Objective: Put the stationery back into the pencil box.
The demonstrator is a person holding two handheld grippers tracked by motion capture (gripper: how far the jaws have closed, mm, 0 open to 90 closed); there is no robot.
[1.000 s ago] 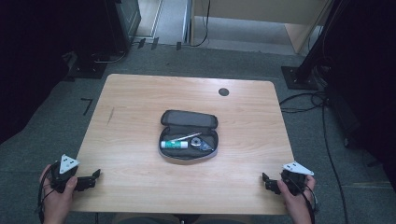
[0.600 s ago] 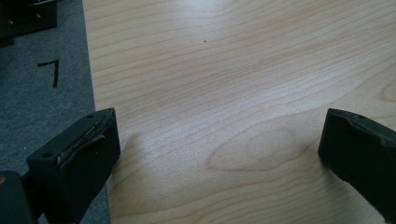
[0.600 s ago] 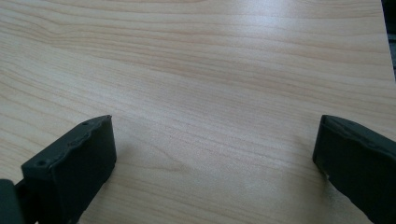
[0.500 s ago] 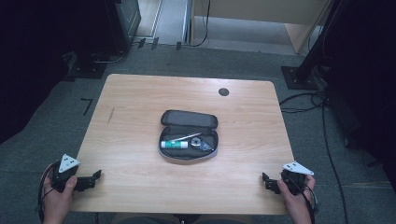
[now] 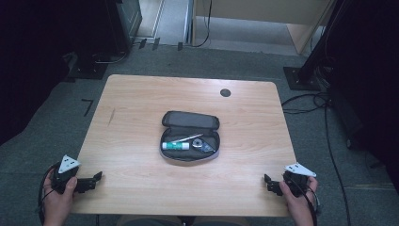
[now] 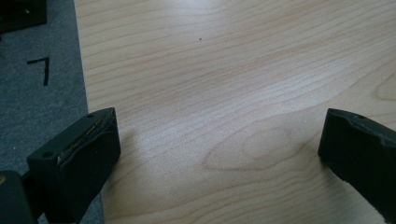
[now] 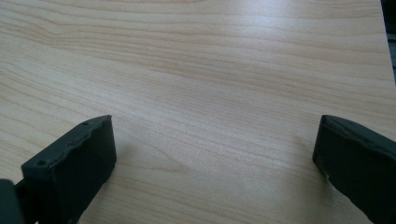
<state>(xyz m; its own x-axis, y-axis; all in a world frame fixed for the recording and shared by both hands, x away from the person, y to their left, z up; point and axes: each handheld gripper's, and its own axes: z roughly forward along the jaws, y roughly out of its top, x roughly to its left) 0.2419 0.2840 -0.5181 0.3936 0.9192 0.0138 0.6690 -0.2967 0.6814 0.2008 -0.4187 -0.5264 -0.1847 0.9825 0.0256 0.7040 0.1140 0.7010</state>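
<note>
Open grey zip pencil case (image 5: 190,136), frame centre, holding a green-and-white tube, a pen and a tape roller: unmoved over the last second. Left gripper (image 5: 93,180), lower left, and right gripper (image 5: 269,184), lower right: unmoved, jaws wide, empty. Work not begun.

Left gripper (image 5: 96,177): black body, grey three-cornered plate on top with dark dots near its corners, black cable looping off behind the hand. Right gripper (image 5: 268,182): same black build, same grey plate, black cable along the wrist. Jaws in both gripper views: matte black blocks with ridged inner faces, a small round hole in the top of each.
</note>
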